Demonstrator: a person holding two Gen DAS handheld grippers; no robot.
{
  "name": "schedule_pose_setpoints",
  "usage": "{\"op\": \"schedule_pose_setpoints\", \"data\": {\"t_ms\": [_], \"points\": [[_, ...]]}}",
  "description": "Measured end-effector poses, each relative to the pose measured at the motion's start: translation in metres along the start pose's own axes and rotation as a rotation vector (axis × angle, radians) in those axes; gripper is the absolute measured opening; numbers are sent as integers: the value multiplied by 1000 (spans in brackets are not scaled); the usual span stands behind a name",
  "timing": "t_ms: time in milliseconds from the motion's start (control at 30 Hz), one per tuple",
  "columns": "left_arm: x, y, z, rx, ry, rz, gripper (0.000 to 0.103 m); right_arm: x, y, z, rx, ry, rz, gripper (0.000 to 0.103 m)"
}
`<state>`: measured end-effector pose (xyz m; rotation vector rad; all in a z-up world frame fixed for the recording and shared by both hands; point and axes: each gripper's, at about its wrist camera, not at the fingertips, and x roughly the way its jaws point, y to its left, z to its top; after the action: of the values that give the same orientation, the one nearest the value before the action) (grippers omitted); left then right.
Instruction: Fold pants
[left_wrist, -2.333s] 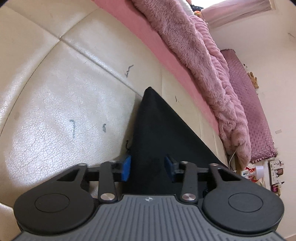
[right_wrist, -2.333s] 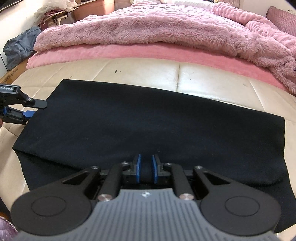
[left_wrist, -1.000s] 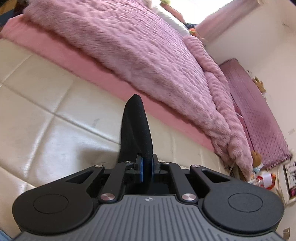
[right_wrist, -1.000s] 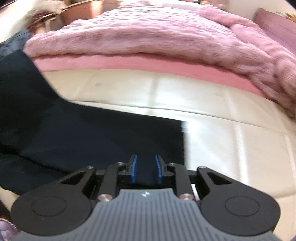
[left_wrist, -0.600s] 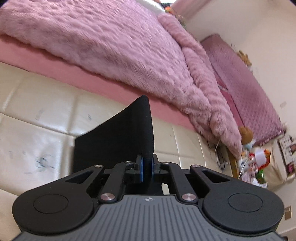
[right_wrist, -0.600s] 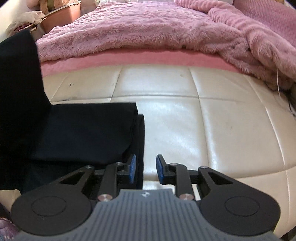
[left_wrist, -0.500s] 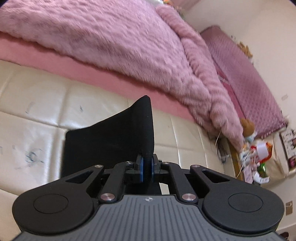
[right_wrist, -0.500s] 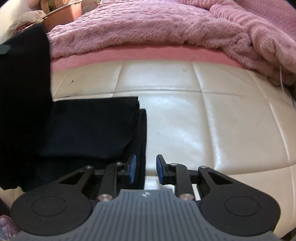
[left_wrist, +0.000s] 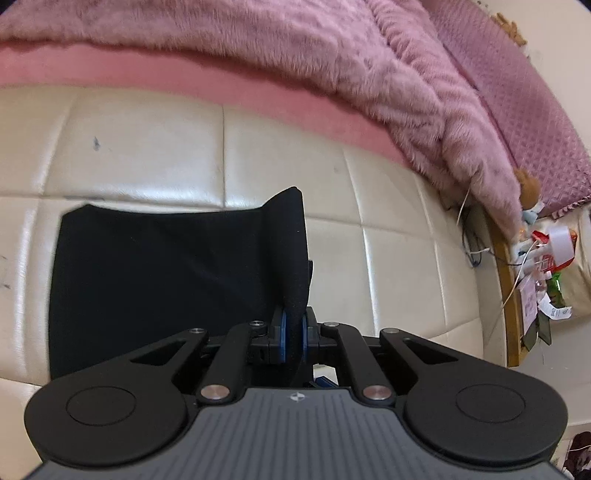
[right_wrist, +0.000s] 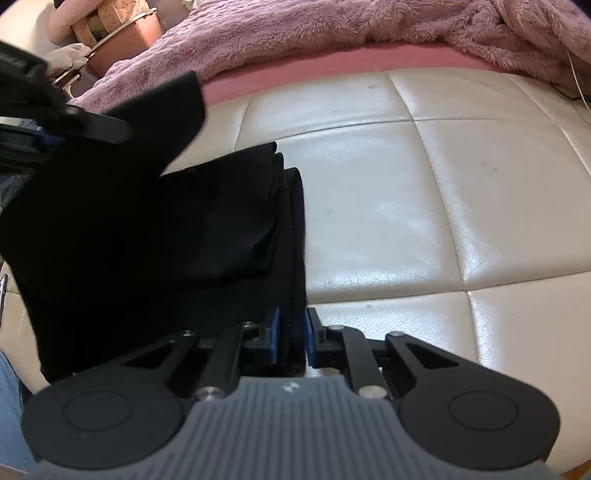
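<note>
The black pants (left_wrist: 162, 269) lie folded on a cream leather bench (left_wrist: 147, 155). My left gripper (left_wrist: 292, 336) is shut on the raised end of the pants, which stands up as a flap above the folded stack. In the right wrist view the pants (right_wrist: 207, 229) fill the left half, and the left gripper's body (right_wrist: 85, 125) shows at the upper left holding the flap. My right gripper (right_wrist: 291, 336) is shut on the pants' right folded edge near the bench's front.
A fluffy pink blanket (left_wrist: 295, 55) on a pink mattress lies behind the bench. Bare cream leather (right_wrist: 443, 206) extends right of the pants. Clutter and a wooden edge (left_wrist: 513, 295) stand at the far right; a brown box (right_wrist: 122, 48) sits at the back left.
My left gripper has carried the pants' end over to the right and lower, doubling the cloth onto itself. My right gripper has narrowed from open onto the folded edge.
</note>
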<state>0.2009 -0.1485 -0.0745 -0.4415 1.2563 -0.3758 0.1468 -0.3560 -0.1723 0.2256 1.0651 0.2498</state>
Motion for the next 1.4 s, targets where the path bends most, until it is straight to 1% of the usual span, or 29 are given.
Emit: {"op": "schedule_pose_setpoints", "data": {"t_ms": [133,233,300,400,433,500,567,633,667,700,733,800,867,967,1067,1100,1133,1167,1233,1333,1400], "points": [[28,4,0,-15,55,-8,8,2,-1,1,5,1,14,9],[41,10,1,-29,94,-33,10,2,0,2,0,1,12,9],[42,15,1,-44,101,-68,17,1,2,2,-11,1,5,10],[30,20,1,-46,96,-131,20,-2,2,2,-18,-1,-10,13],[25,20,2,-36,90,-150,25,-4,3,2,-19,-6,-19,14],[9,23,3,-20,59,-178,30,-12,4,4,-13,-28,-41,15],[-11,32,3,-10,13,-188,30,-22,2,6,9,-54,-50,15],[-28,44,1,6,-40,-161,30,-32,0,8,43,-78,-43,17],[-37,53,-1,20,-71,-138,30,-38,-1,8,65,-90,-34,20],[-43,62,-4,27,-95,-117,30,-42,-2,8,87,-99,-20,25],[-49,73,-7,24,-114,-94,30,-45,-3,7,112,-107,0,25],[-58,93,-13,0,-134,-73,30,-49,-5,7,164,-108,57,25],[-64,115,-21,-45,-148,-64,30,-44,-6,6,217,-92,113,25],[-69,141,-32,-98,-156,-51,30,-32,-1,4,252,-56,132,26],[-72,158,-41,-137,-158,-46,30,-19,4,1,285,-14,151,26],[-73,164,-44,-151,-159,-50,30,-16,6,0,288,-2,142,26],[-73,168,-45,-161,-161,-52,30,-14,8,0,290,3,132,14],[-74,170,-46,-167,-164,-54,30,-13,9,1,292,-1,130,8],[-75,175,-47,-173,-170,-60,30,-19,16,5,278,-11,134,4],[-77,177,-48,-172,-181,-75,30,-33,37,22,187,-39,124,3],[-77,175,-48,-167,-185,-85,30,-51,53,37,124,-72,130,3]]}}
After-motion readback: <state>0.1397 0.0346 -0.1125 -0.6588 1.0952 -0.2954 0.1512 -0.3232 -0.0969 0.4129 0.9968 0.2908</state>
